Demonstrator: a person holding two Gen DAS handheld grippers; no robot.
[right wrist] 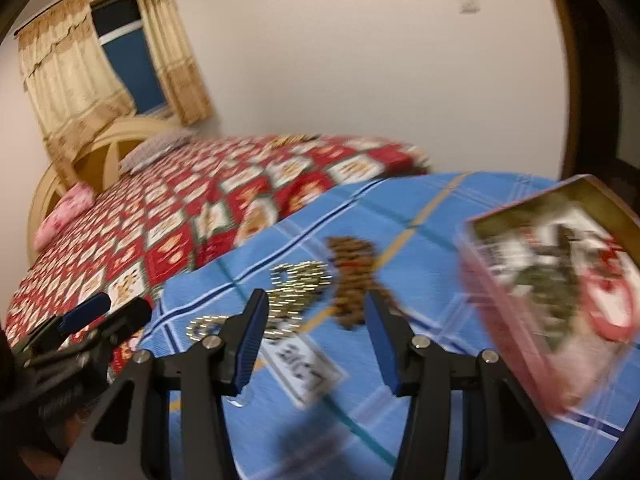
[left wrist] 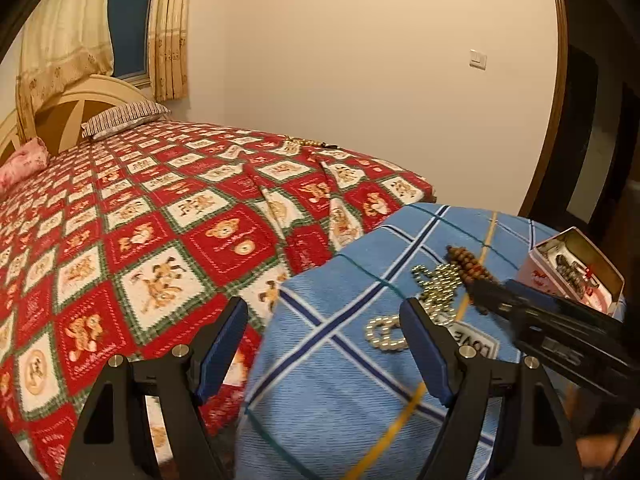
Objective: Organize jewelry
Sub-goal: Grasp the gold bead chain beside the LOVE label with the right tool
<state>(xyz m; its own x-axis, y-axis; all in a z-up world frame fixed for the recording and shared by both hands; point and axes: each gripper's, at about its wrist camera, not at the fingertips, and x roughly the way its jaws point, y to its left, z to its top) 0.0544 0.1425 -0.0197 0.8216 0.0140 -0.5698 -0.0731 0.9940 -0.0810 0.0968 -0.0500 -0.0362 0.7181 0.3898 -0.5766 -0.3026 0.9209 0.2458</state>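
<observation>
On a blue plaid cloth (left wrist: 344,392) lie a gold bead chain (left wrist: 434,284), a pale pearl-like bracelet (left wrist: 382,334) and brown wooden beads (left wrist: 468,264). An open pink tin box (left wrist: 576,272) with dark jewelry inside stands at the right. My left gripper (left wrist: 324,316) is open and empty, near the cloth's left edge, just short of the bracelet. My right gripper (right wrist: 316,304) is open and empty, above the gold chain (right wrist: 300,284) and the brown beads (right wrist: 352,276); it shows in the left view (left wrist: 532,312). The box (right wrist: 552,280) is blurred to its right.
A bed with a red teddy-bear quilt (left wrist: 160,220) fills the left, with pillows (left wrist: 124,118) and a headboard at the far end. A small dark string of beads (left wrist: 310,143) lies on the quilt's far edge. A dark doorway (left wrist: 592,120) is at the right.
</observation>
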